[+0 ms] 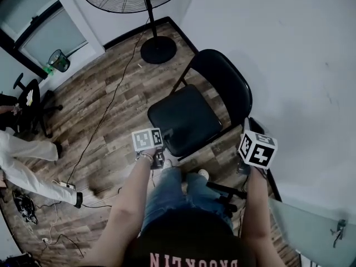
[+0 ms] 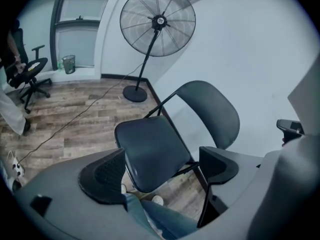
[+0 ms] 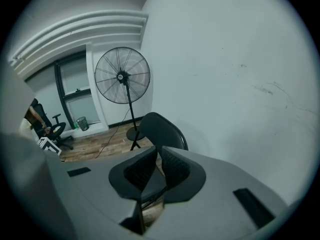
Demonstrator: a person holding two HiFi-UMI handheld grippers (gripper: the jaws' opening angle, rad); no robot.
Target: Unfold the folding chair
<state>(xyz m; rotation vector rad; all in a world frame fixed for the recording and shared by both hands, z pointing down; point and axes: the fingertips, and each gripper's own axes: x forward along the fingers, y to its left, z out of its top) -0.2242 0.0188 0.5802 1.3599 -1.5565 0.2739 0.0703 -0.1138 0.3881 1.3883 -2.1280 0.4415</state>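
Observation:
The black folding chair (image 1: 186,118) stands opened on the wooden floor, seat level and its backrest (image 1: 225,82) toward the white wall. My left gripper (image 1: 164,138) hovers over the seat's front left corner, open, with nothing between its jaws; in the left gripper view the seat (image 2: 150,149) shows through the wide gap of that gripper (image 2: 162,166). My right gripper (image 1: 250,128) hangs to the right of the chair, clear of it. In the right gripper view the right gripper (image 3: 157,169) has its jaws nearly together and empty, with the backrest (image 3: 162,129) beyond them.
A tall floor fan (image 1: 150,15) stands behind the chair, its cable (image 1: 105,115) trailing across the floor. An office chair (image 1: 28,102) and a person's legs (image 1: 28,166) are at the left. The white wall (image 1: 289,65) runs close along the right. My own legs (image 1: 178,193) are just before the seat.

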